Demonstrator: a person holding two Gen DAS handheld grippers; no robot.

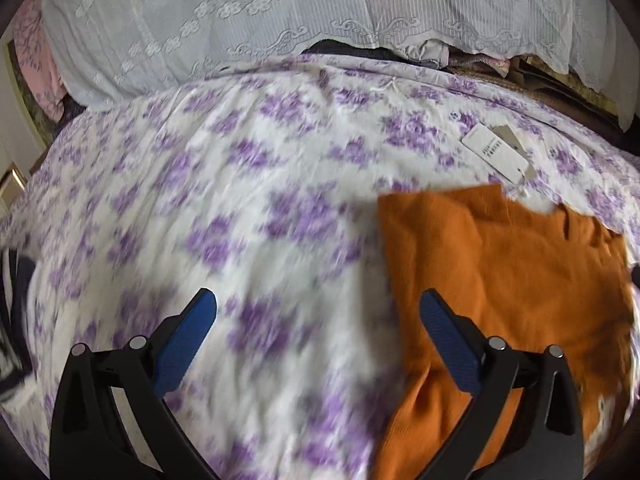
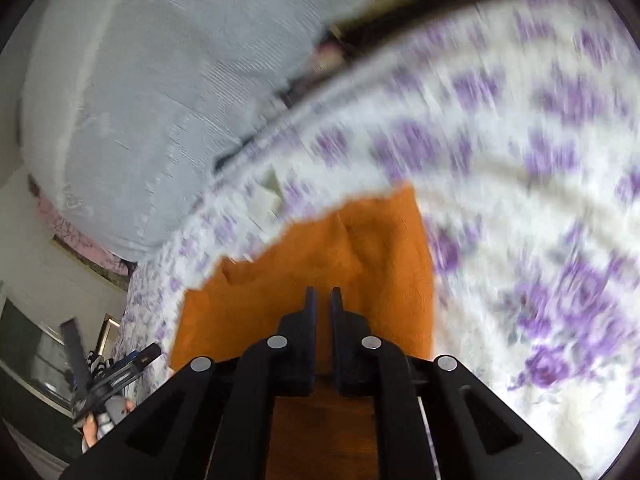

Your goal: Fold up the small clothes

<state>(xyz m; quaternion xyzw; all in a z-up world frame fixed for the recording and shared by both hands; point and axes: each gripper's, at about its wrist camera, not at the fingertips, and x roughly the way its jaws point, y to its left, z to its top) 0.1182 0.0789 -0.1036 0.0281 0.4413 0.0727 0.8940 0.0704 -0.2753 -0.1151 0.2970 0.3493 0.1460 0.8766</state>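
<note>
An orange knit garment (image 1: 508, 272) lies on the purple-flowered bedspread (image 1: 240, 184), at the right of the left wrist view. My left gripper (image 1: 318, 308) is open and empty, its right finger over the garment's left edge, its left finger over the bedspread. In the right wrist view the same orange garment (image 2: 320, 248) fills the middle. My right gripper (image 2: 323, 300) has its jaws nearly together with a thin gap; orange cloth shows beneath them, and the blur hides whether any fabric is pinched.
A white paper tag (image 1: 498, 152) lies on the bedspread beyond the garment. A pale lace-covered pile (image 1: 280, 12) stands at the back. The other gripper and hand (image 2: 104, 384) show at lower left of the right wrist view.
</note>
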